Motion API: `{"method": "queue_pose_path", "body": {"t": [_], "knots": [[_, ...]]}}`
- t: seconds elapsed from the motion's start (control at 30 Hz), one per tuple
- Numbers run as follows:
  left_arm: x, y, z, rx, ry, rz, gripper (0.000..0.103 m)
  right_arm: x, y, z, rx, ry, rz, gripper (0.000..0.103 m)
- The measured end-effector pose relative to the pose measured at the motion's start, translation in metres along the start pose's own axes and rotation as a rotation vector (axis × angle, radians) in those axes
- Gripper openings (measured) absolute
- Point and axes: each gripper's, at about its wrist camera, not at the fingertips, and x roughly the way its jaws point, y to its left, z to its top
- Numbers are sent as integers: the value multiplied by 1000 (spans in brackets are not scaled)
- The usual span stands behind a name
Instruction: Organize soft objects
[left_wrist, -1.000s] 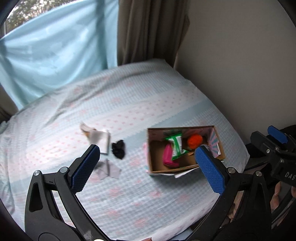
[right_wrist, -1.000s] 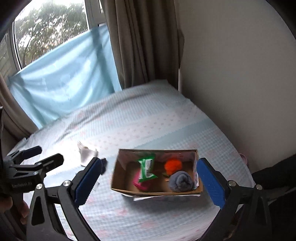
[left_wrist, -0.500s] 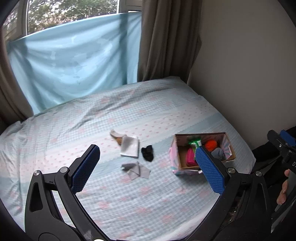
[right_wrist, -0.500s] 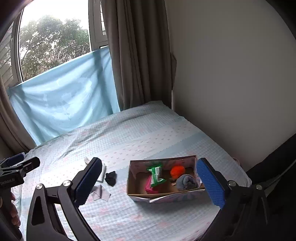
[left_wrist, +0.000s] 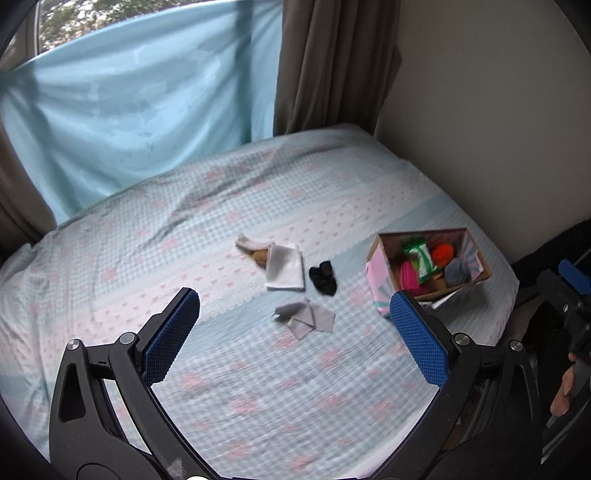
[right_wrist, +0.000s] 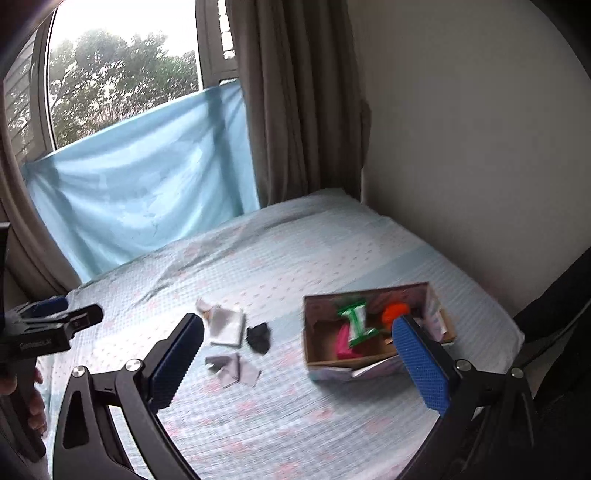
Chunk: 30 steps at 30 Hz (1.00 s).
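- You hold two tools, both above the near edge of the bed (left_wrist: 258, 387). The left tool (left_wrist: 295, 328) has its blue pads spread wide and nothing between them; the right tool (right_wrist: 299, 350) is spread just as wide and equally empty.
- Each tool has two black plastic arms, each tipped with a blue pad of fine dimpled rubber.
- One cardboard box (left_wrist: 380, 266) sits on the bed near its right edge, open at the top, brown inside with a pink and pale patterned outside.
- Inside the box you can count four soft things: one green-and-white packet (left_wrist: 419, 256), one fuzzy orange ball (left_wrist: 442, 253), one grey rounded bundle (left_wrist: 458, 271), and one bright pink piece (left_wrist: 408, 275) lying low against the floor of the box.
- Four loose things lie on the bed left of the box, close together but apart from it.
- One white folded cloth (left_wrist: 284, 271), flat and rectangular.
- One small black crumpled piece (left_wrist: 323, 280), just right of the white cloth.
- One thin grey cloth (left_wrist: 304, 317), loosely folded into overlapping corners, nearest to you.
- One tan and white item (left_wrist: 255, 249), partly tucked under the white cloth's far edge; its shape is too blurred to tell.
- The bed cover is pale blue with a small checked weave and pink spots, softly wrinkled toward the window.
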Motion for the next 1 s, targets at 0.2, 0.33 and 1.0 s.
{"method": "queue_pose_path", "body": {"t": [0.2, 0.33, 1.0], "knots": [[48, 22, 2, -2, 63, -16, 103, 44, 33, -21, -39, 74, 36, 102], [90, 33, 5, -16, 120, -35, 103, 87, 48, -38, -56, 126, 71, 102], [357, 21, -11, 77, 422, -104, 89, 296, 82, -130, -161, 343, 122, 101]]}}
